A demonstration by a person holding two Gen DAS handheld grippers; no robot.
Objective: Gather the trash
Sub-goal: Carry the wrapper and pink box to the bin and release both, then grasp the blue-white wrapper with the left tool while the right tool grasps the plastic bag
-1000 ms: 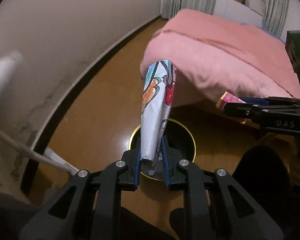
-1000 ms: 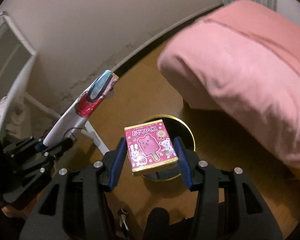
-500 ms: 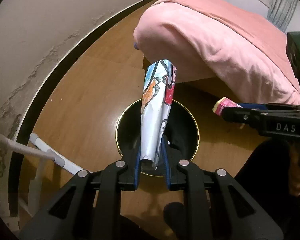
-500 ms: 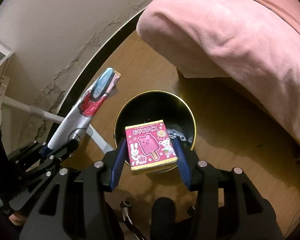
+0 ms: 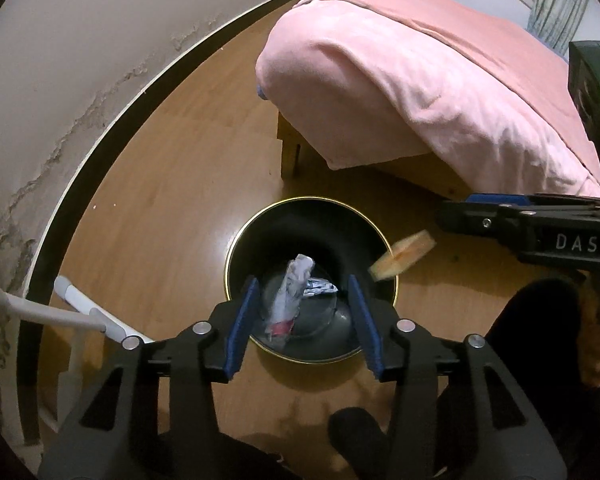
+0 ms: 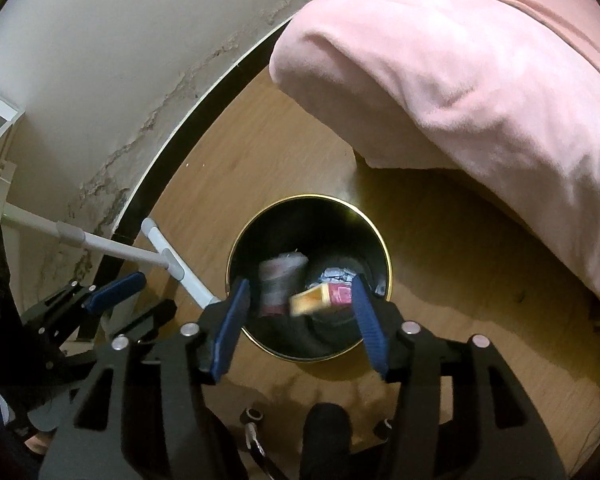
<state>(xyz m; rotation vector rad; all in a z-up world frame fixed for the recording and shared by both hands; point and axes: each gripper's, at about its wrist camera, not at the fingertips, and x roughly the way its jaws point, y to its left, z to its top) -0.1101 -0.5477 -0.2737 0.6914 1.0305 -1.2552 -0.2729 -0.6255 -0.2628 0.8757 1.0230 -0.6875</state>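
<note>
A round black trash bin with a gold rim (image 5: 236,248) (image 6: 384,248) stands on the wood floor below both grippers. My left gripper (image 5: 303,322) is open and empty above the bin. The silver printed wrapper (image 5: 290,296) (image 6: 278,284) is inside the bin, with crumpled foil beside it. My right gripper (image 6: 298,320) is open. The pink ice-cream box (image 6: 320,299) is blurred, falling between its fingers over the bin; it also shows in the left wrist view (image 5: 402,254) at the bin's right rim, below the right gripper (image 5: 472,210).
A bed with a pink blanket (image 5: 420,80) (image 6: 460,60) stands to the right and behind the bin, on a wooden frame (image 5: 290,152). A white wall with a dark baseboard (image 5: 112,128) curves on the left. A white metal rack (image 6: 100,244) stands left of the bin.
Both grippers opened above the bin. The wrapper dropped from the left gripper into the bin. The pink box left the right gripper and is falling.
</note>
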